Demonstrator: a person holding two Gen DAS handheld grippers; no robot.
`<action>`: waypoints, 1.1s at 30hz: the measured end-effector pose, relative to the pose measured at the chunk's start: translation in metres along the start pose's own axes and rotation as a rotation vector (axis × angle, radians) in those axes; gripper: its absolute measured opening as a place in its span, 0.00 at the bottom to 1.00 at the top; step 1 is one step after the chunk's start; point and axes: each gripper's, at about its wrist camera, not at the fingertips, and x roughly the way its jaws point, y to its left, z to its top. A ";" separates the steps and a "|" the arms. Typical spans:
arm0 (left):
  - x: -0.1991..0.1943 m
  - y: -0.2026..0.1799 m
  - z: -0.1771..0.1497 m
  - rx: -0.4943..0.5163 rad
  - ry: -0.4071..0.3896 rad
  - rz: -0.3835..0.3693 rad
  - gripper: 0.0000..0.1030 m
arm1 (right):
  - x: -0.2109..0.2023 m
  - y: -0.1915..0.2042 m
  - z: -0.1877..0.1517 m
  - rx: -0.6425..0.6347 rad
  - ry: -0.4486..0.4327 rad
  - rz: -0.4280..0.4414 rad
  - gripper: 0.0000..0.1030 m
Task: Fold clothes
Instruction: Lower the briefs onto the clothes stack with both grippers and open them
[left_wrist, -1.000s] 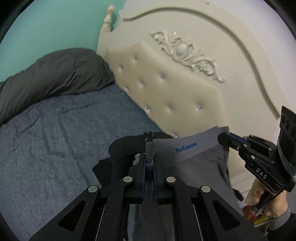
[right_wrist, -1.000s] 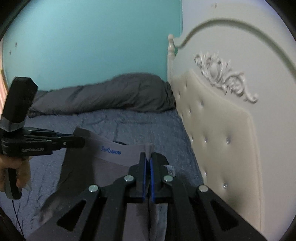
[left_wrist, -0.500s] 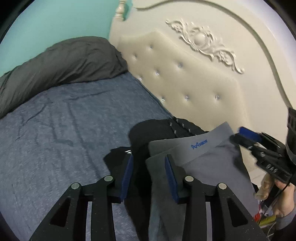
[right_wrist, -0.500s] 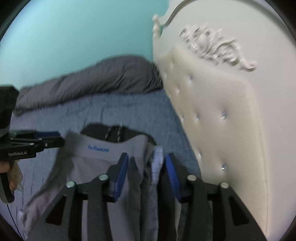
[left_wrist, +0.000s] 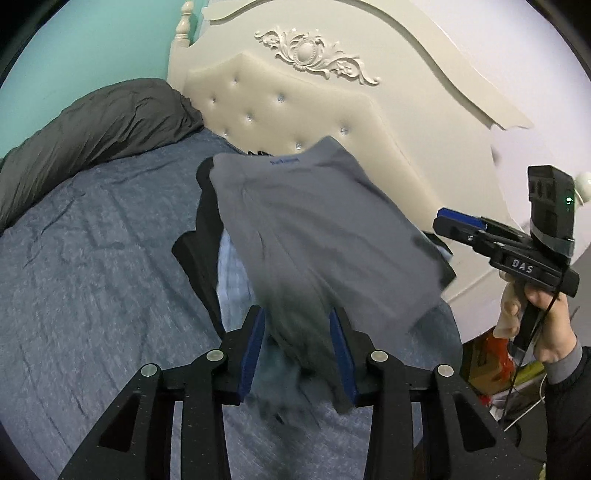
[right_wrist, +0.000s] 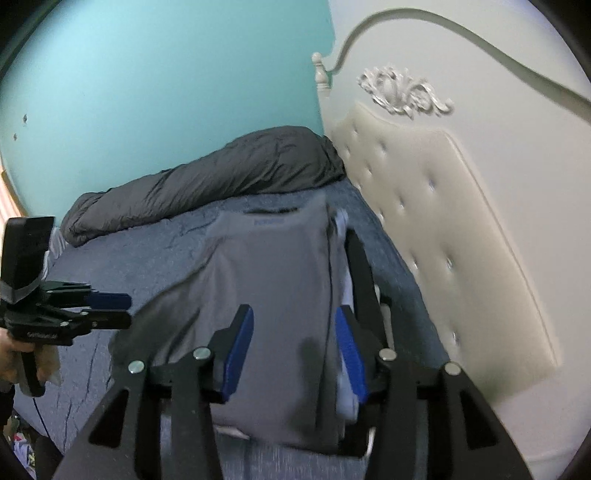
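A grey garment (left_wrist: 321, 236) with a blue logo on its waistband lies on a pile of folded clothes by the headboard; it also shows in the right wrist view (right_wrist: 269, 295). Black (left_wrist: 201, 258) and pale blue (left_wrist: 232, 280) clothes lie under it. My left gripper (left_wrist: 299, 354) is open, its blue pads either side of the garment's blurred near end, gripping nothing. My right gripper (right_wrist: 291, 350) is open above the garment. The right gripper also shows in the left wrist view (left_wrist: 458, 225), the left gripper in the right wrist view (right_wrist: 110, 310).
The blue bedspread (left_wrist: 92, 295) stretches to the left. A dark grey duvet (left_wrist: 96, 129) lies along the teal wall. The cream tufted headboard (left_wrist: 295, 110) stands right of the pile. Clutter (left_wrist: 495, 365) lies on the floor beyond the bed edge.
Both grippers held the grey garment's waistband up a second ago. They opened, and the garment has dropped flat onto the pile. Both grippers have drawn back.
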 end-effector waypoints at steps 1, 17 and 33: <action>0.000 0.000 -0.002 -0.009 0.002 -0.009 0.39 | -0.001 -0.001 -0.005 0.013 0.005 -0.008 0.46; -0.017 0.007 -0.019 -0.051 -0.020 -0.037 0.05 | 0.004 -0.012 -0.034 0.010 0.051 -0.164 0.02; -0.006 0.024 -0.033 -0.052 0.016 0.019 0.08 | 0.003 -0.023 -0.033 0.050 0.031 -0.151 0.02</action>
